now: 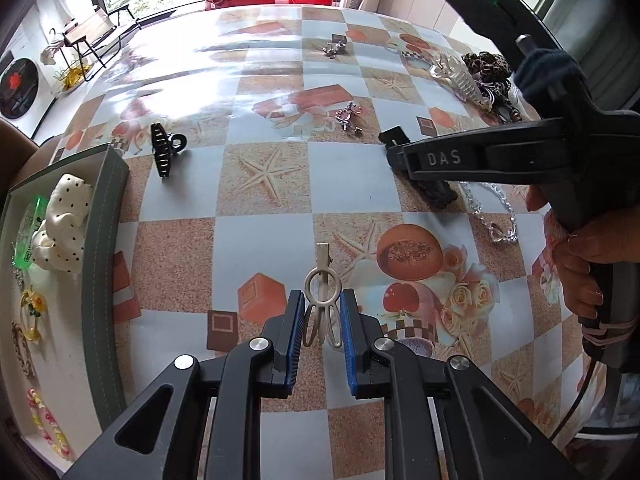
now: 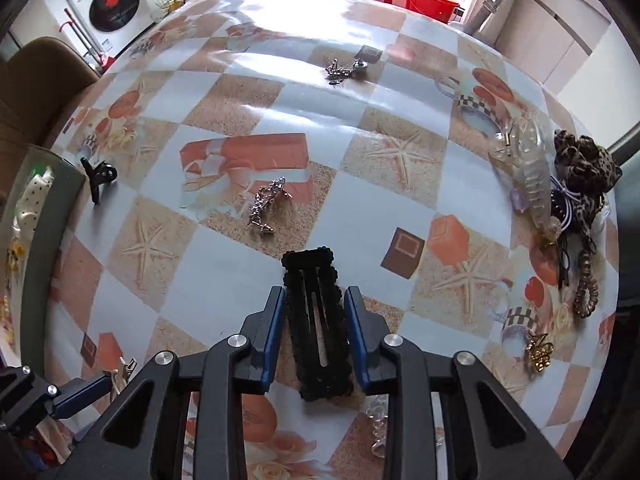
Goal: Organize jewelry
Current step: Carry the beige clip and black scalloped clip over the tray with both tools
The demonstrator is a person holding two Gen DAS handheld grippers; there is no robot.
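Checkered tablecloth (image 2: 280, 108): left gripper (image 1: 322, 320) pinches a beige clip (image 1: 322, 280); right gripper (image 2: 316, 312) straddles a black clip (image 2: 316, 320), grip uncertain; silver brooch (image 2: 266, 204) at 11 o'clock.

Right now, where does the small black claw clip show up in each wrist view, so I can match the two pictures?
Left wrist view: the black claw clip lies on the table at upper left, just beyond the far corner of the grey tray.
Right wrist view: the black claw clip sits at the far left, beside the tray's edge.
Shared landmark: the silver rhinestone piece, right of the clip in both.
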